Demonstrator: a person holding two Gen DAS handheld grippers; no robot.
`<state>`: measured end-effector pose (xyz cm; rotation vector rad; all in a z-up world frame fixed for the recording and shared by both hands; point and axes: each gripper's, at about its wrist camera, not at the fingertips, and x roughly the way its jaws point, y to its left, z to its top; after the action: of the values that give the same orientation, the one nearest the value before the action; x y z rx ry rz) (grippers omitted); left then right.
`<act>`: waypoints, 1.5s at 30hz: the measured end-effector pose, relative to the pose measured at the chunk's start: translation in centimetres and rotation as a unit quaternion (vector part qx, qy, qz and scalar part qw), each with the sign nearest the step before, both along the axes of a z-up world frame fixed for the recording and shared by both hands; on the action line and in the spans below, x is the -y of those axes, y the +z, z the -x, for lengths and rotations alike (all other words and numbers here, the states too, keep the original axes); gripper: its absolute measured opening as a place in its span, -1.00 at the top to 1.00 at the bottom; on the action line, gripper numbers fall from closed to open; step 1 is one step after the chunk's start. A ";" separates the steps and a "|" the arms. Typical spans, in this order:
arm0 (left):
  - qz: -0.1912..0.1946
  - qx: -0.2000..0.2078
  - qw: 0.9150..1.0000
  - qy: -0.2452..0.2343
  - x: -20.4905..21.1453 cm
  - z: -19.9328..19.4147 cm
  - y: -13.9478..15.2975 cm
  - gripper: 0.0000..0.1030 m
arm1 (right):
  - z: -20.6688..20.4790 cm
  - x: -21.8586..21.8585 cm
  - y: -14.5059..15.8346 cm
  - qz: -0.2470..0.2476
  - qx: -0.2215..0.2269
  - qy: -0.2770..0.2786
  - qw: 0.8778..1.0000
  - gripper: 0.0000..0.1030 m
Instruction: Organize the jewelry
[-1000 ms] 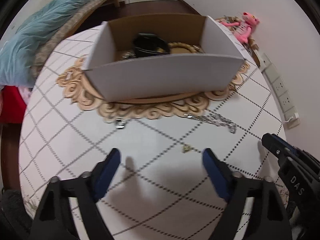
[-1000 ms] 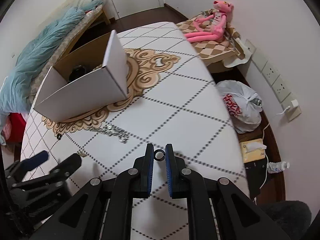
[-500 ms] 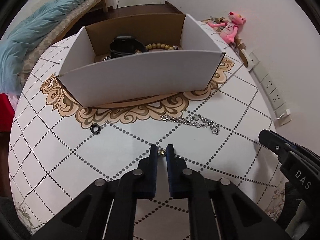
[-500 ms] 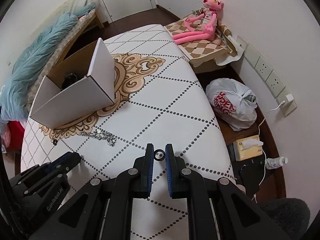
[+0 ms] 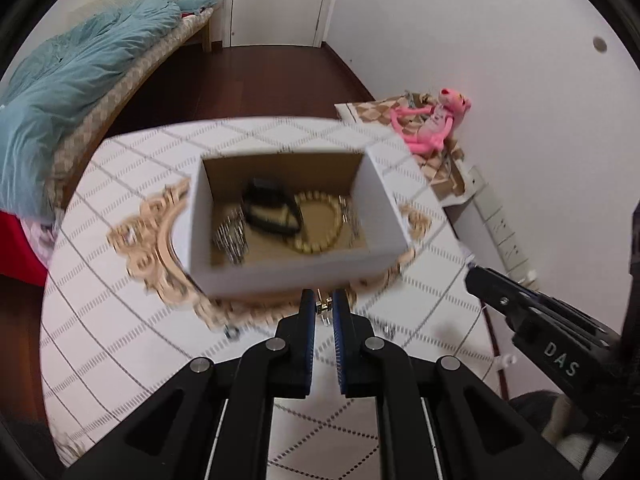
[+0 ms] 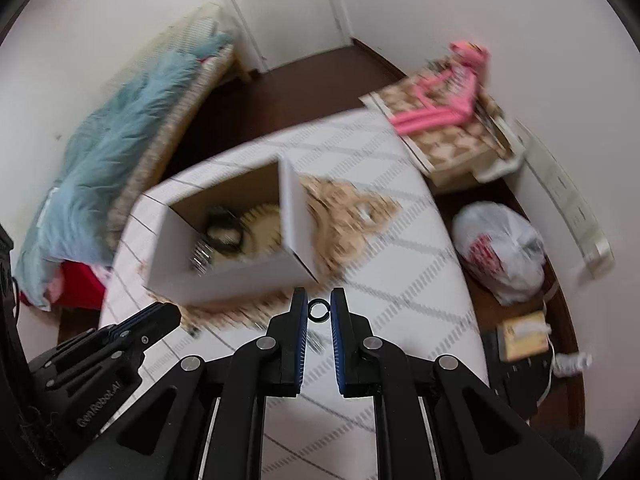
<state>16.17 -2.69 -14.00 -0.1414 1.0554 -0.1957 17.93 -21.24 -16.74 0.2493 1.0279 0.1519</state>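
An open white cardboard box stands on the patterned table and holds a black band, a bead bracelet and a silver piece. My left gripper is shut on a small gold earring, held above the table just short of the box's near wall. My right gripper is shut on a dark ring, raised to the right of the box. A dark ring and part of a silver chain lie on the table below.
The table is white with dotted diamonds and a gold ornament. A bed with a blue quilt is at left. A pink plush toy, a white plastic bag and a wall power strip are at right.
My left gripper closed on the gold earring and lifted it toward the box. My right gripper rose with the ring and moved nearer the box. Both views are motion-blurred now.
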 end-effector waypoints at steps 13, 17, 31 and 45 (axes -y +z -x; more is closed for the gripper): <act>-0.004 -0.071 0.997 0.034 -3.6 -6.9 -0.6 0.82 | -10.9 -4.9 -1.7 0.000 -0.090 0.084 0.992 0.75; -0.034 -0.067 0.996 0.048 -4.0 -7.2 -0.5 0.51 | -11.5 -4.9 -2.1 0.002 -0.102 0.085 0.991 0.31; -0.098 -0.009 0.992 0.081 -5.5 -5.9 0.5 -1.00 | -9.2 -4.4 -0.9 0.106 -0.071 0.058 0.990 -0.88; -0.102 0.010 0.990 0.096 -6.4 -3.8 2.7 -1.00 | -6.8 -5.8 2.0 0.129 -0.030 0.061 0.989 -0.99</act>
<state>19.97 3.74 -11.26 -0.0560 1.0282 0.0841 24.68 -15.47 -14.74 -0.0454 1.1112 0.1211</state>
